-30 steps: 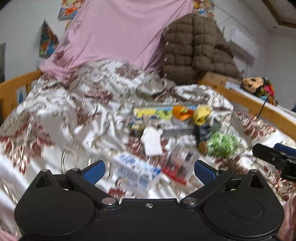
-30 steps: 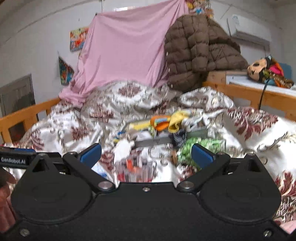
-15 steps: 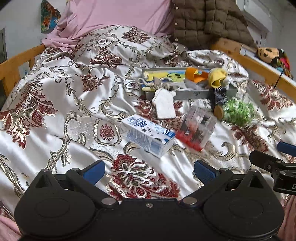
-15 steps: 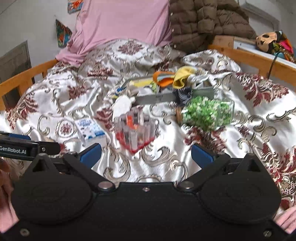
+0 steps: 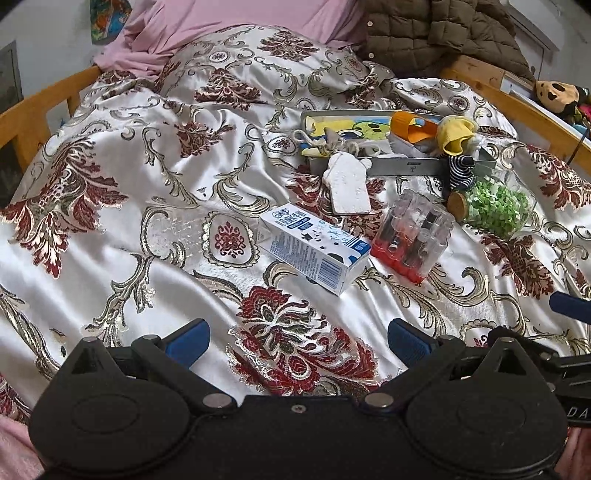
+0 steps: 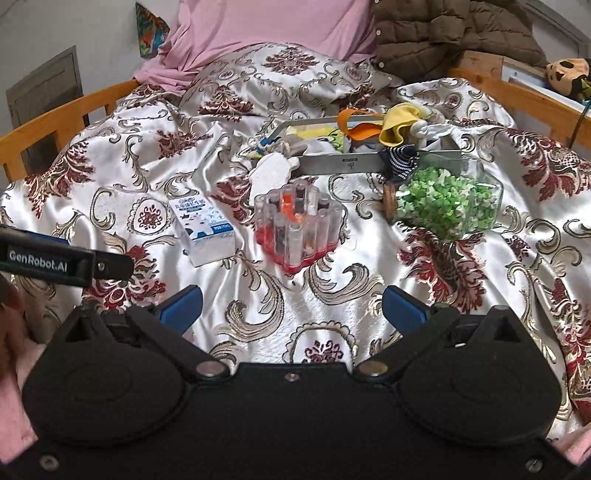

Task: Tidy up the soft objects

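Observation:
A grey metal tray [image 5: 399, 167] [image 6: 343, 163] lies on the patterned bedspread, holding orange [image 5: 412, 127] and yellow [image 5: 456, 134] soft pieces and a rope toy [image 6: 428, 125]. A striped sock [image 5: 461, 171] [image 6: 402, 158] hangs over its front wall. A white fluffy house-shaped piece [image 5: 347, 184] [image 6: 271, 168] lies just in front of the tray. My left gripper [image 5: 297, 341] is open and holds nothing, well short of the objects. My right gripper [image 6: 291, 304] is likewise open with nothing in it.
A milk carton [image 5: 314, 247] [image 6: 203, 225], a clear lipstick holder [image 5: 412, 236] [image 6: 295, 229] and a glass jar of green bits [image 5: 493, 206] [image 6: 443, 205] lie near the tray. Wooden bed rails [image 5: 33, 114] [image 6: 532, 99] run along both sides. A brown jacket [image 5: 439, 33] and pink sheet [image 6: 266, 29] are at the head.
Both views have tilted down and closed in on the bed, so the objects sit higher and larger in frame. Nothing on the bed has moved and both grippers stay open.

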A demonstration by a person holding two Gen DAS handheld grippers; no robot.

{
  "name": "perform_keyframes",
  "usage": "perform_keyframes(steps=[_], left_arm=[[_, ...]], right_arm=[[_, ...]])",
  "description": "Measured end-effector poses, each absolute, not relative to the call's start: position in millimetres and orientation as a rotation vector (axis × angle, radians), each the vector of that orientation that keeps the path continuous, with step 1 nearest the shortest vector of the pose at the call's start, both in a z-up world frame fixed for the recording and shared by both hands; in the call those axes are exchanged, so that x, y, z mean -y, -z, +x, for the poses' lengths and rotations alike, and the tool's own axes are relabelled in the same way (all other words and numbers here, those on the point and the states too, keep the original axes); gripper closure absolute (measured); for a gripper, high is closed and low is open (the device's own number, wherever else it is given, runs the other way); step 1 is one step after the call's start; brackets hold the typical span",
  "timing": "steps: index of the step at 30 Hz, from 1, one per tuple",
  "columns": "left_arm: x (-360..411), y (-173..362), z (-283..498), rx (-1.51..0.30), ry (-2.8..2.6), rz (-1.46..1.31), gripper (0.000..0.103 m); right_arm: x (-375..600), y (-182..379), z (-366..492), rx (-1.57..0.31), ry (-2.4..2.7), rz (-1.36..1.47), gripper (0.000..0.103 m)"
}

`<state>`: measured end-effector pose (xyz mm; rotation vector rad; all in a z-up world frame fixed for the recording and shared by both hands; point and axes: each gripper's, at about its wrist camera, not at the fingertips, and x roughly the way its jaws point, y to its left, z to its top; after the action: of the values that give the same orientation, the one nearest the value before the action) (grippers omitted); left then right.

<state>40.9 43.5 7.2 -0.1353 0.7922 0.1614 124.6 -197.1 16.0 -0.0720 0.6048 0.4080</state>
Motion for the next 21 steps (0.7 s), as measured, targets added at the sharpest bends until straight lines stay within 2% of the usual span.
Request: perform_keyframes(steps=[21], left_arm=[[-74.2,-9.1,51.9,-0.796,-0.22,-0.262,0.001]], right_arm=[[185.5,-8.0,143.5,-0.609,-0.503,-0.051,0.001]])
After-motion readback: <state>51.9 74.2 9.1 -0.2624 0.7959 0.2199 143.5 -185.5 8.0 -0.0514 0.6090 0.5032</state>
